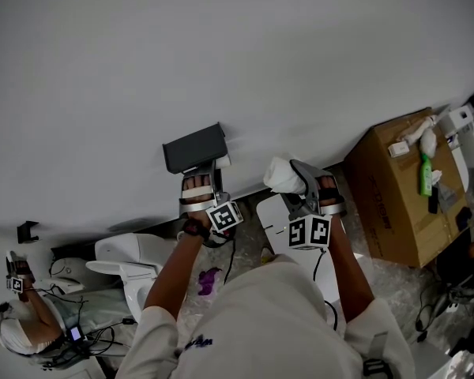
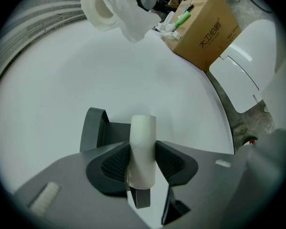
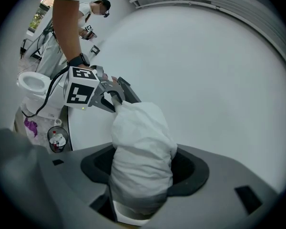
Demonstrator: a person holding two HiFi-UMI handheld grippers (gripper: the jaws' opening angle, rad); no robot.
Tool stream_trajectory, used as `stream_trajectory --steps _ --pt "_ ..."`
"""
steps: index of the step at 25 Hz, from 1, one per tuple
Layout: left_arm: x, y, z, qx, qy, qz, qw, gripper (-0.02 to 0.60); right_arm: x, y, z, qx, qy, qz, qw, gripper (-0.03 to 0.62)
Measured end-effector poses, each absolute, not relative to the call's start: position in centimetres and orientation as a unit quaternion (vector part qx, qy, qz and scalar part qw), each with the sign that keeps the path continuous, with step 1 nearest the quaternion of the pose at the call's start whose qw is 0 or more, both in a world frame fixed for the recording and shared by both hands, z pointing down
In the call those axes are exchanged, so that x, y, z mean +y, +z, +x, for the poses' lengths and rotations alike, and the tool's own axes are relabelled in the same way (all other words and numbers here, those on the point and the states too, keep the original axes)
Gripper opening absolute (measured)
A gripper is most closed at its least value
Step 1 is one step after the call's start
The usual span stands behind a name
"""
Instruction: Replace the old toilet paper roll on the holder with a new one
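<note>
Two tools are both full: the left tool (image 2: 142, 162) clamps an empty cardboard tube (image 2: 143, 137) between its pads, and the right tool (image 3: 144, 173) grips a fresh toilet paper roll (image 3: 140, 137). Just beyond the tube, the dark grey holder (image 2: 97, 130) sits on the white wall (image 1: 237, 61); a cardboard box (image 1: 395, 192) stands farther right.

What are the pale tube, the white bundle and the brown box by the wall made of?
The tube looks like matte off-white cardboard: a spiral seam runs across it. The toilet paper roll is soft white tissue, crumpled, with a loose sheet draped over it. The box seems to be plain brown cardboard, matte, with dark print on its side; whether it is corrugated is too small to tell.
</note>
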State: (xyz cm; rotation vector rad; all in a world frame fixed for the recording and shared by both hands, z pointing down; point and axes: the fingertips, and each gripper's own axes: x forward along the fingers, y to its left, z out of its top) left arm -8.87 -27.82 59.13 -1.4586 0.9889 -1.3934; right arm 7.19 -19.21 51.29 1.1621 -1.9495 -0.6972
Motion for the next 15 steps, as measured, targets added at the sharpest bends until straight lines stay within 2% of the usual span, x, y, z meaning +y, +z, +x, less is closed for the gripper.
stream_trajectory --steps 15 --pt "-28.3 58.9 -5.5 0.394 -0.546 -0.594 0.440 0.175 -18.7 51.2 8.9 -0.753 -0.261 0.470 0.380 0.299"
